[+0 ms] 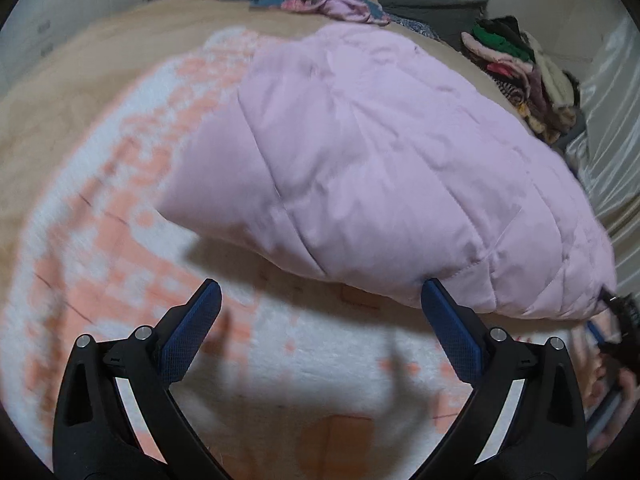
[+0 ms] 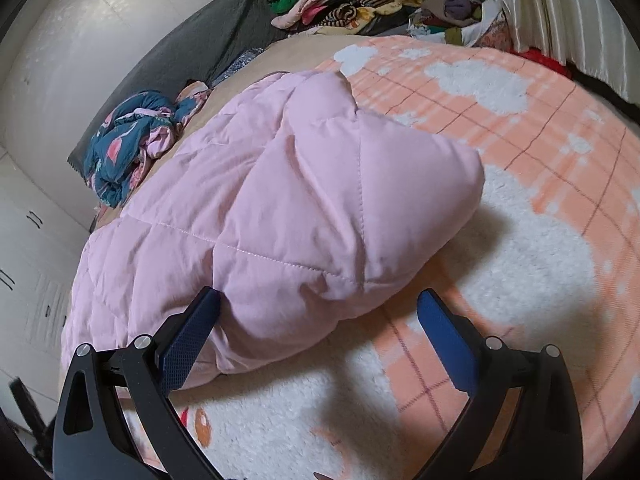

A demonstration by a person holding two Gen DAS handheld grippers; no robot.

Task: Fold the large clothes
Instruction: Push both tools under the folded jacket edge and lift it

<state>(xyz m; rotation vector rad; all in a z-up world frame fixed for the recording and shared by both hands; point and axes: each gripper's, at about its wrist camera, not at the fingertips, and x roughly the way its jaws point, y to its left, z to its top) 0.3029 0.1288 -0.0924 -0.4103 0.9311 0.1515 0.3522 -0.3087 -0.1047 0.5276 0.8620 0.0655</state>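
A pink quilted puffy garment (image 1: 380, 168) lies folded in a thick bundle on an orange-and-white fleece blanket (image 1: 120, 208). My left gripper (image 1: 320, 292) is open just in front of the bundle's near edge, nothing between its fingers; its right fingertip (image 1: 434, 288) is at the fabric's edge. In the right wrist view the same garment (image 2: 280, 208) fills the middle. My right gripper (image 2: 318, 300) is open over the bundle's near corner, its left fingertip (image 2: 210, 300) against the fabric. The right gripper also shows at the far right edge (image 1: 616, 320) of the left view.
A blue and pink patterned garment (image 2: 128, 140) lies crumpled behind the bundle. A pile of mixed clothes (image 2: 348, 0) sits at the far end near a grey pillow (image 2: 208, 40) and pale curtains (image 2: 540, 8). White cabinets (image 2: 28, 260) stand on the left.
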